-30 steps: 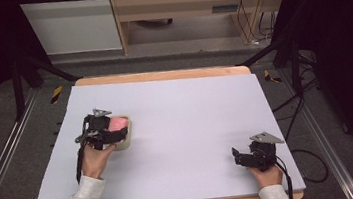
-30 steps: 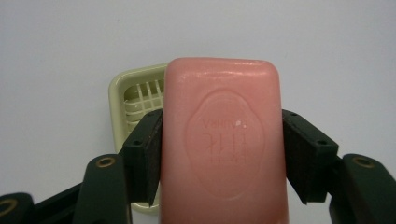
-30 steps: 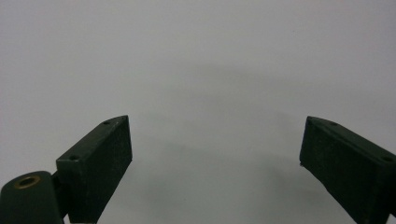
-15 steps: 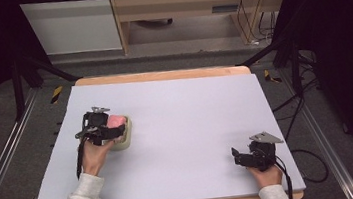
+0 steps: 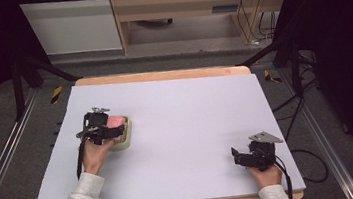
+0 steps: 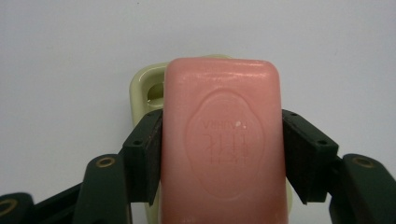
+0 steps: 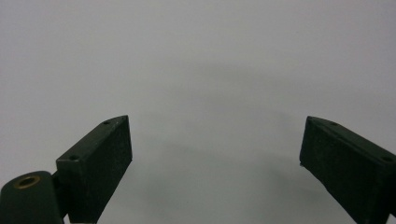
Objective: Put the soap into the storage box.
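Observation:
A pink bar of soap (image 6: 223, 140) with an embossed oval stamp sits between the jaws of my left gripper (image 6: 222, 156), which is shut on its two long sides. Directly under the soap lies a pale cream soap dish (image 6: 142, 86), whose far left corner shows past the bar. In the high view the soap (image 5: 115, 120) is over the dish (image 5: 125, 140) at the left of the white tabletop, with the left gripper (image 5: 115, 129) on it. My right gripper (image 5: 236, 156) rests near the front right, open, with bare tabletop between its jaws (image 7: 215, 154).
The white sheet (image 5: 191, 113) covers a wooden table whose far edge (image 5: 161, 75) and front edge show. Metal rails run along both sides on the floor. Cables (image 5: 301, 155) trail at the right, and a wooden cabinet stands beyond the table.

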Action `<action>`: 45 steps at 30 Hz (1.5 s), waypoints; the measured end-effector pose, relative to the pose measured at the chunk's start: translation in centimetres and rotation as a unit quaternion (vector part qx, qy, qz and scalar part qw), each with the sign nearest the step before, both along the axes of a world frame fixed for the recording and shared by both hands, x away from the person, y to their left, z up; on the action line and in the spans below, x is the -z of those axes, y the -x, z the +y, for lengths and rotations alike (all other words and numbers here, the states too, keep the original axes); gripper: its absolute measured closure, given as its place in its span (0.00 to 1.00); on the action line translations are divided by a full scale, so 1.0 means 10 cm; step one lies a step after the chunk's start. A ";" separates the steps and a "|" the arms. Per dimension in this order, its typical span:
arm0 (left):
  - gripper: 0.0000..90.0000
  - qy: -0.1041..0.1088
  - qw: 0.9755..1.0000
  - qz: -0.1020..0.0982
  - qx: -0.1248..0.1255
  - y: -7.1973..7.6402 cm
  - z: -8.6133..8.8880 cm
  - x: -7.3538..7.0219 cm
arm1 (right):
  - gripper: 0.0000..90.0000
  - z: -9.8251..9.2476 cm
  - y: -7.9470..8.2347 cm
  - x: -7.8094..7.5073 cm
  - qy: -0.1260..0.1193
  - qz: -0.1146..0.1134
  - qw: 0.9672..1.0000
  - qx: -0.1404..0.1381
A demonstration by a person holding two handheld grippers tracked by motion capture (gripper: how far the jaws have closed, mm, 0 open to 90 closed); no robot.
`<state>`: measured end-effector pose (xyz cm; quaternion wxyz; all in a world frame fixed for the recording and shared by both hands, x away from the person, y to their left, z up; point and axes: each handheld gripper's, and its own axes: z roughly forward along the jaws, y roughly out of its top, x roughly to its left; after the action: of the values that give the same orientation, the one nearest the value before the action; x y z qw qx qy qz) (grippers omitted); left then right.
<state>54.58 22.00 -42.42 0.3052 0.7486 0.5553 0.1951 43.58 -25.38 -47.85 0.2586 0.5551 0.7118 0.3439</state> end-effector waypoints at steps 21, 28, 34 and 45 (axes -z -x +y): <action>0.41 -0.005 1.000 0.016 -0.005 -0.09 -0.02 0.11 | 0.11 0.00 0.00 0.00 0.001 0.001 1.000 -0.002; 0.41 -0.004 1.000 0.021 -0.007 -0.11 0.00 0.15 | 0.11 0.00 0.00 0.00 0.000 0.001 1.000 -0.001; 0.41 -0.009 1.000 0.026 -0.007 -0.12 -0.03 0.18 | 0.11 0.00 0.00 0.00 -0.001 0.001 1.000 0.000; 0.41 -0.017 0.999 0.026 -0.017 -0.13 -0.05 0.20 | 0.11 0.00 0.00 0.00 -0.001 0.002 1.000 -0.001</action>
<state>55.85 21.49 -44.45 0.2746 0.7490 0.5721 0.1906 43.58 -25.36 -47.84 0.2565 0.5548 0.7129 0.3437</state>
